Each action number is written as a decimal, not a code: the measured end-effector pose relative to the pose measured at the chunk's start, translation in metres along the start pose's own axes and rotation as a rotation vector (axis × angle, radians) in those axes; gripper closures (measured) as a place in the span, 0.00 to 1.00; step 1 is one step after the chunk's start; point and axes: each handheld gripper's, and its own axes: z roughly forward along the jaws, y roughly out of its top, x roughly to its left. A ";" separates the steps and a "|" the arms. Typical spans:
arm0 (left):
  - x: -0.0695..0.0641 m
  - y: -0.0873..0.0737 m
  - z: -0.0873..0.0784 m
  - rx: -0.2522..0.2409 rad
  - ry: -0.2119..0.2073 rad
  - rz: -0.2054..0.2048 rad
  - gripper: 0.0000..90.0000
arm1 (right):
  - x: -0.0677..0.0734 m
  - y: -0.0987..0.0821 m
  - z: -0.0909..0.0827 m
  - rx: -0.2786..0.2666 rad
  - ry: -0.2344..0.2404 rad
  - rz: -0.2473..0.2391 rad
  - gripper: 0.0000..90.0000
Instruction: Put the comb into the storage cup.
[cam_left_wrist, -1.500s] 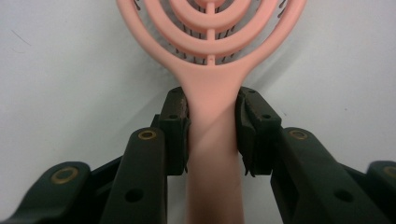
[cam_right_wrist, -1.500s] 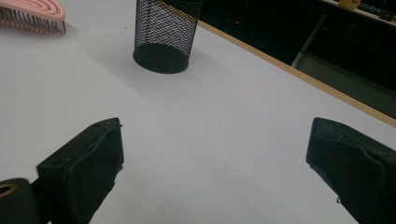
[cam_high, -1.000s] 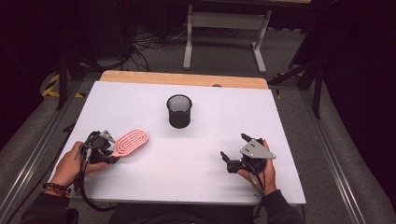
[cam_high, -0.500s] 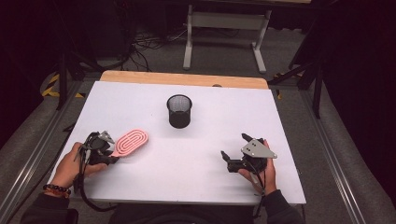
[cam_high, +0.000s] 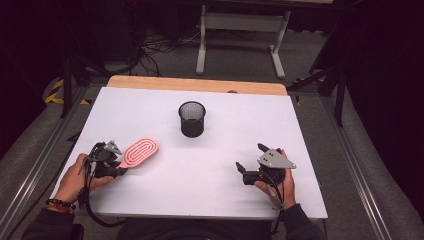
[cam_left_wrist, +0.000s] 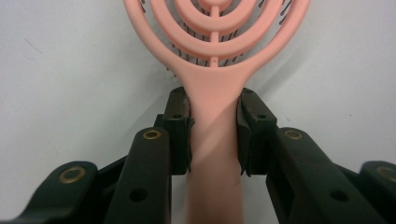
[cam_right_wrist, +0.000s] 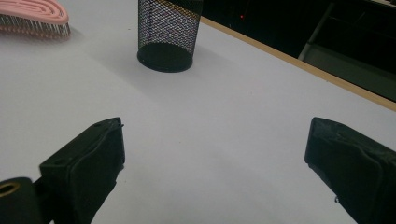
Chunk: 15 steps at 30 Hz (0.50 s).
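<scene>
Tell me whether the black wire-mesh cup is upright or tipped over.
Upright. The black wire-mesh cup stands on its solid round base on the white table, its open rim facing up in the high view, apart from the pink brush.

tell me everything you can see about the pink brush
The pink brush is a flat hairbrush that looks like matte plastic, with an oval head made of concentric open rings joined by a central rib. Dark bristles point down at the white table, on which the head appears to rest. It lies at the near left of the table, angled toward the black mesh cup and well apart from it. The left gripper has its jaws closed on the narrow handle just below the head.
</scene>
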 end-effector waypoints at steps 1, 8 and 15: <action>0.000 0.000 0.000 -0.003 0.006 0.005 0.77 | 0.000 0.000 0.000 0.002 -0.001 0.001 0.06; -0.002 0.000 0.001 -0.029 0.047 0.008 0.77 | 0.000 0.000 0.000 0.002 0.000 0.001 0.06; -0.001 -0.003 0.004 -0.081 0.073 -0.011 0.77 | 0.000 0.000 0.000 0.010 -0.004 0.003 0.07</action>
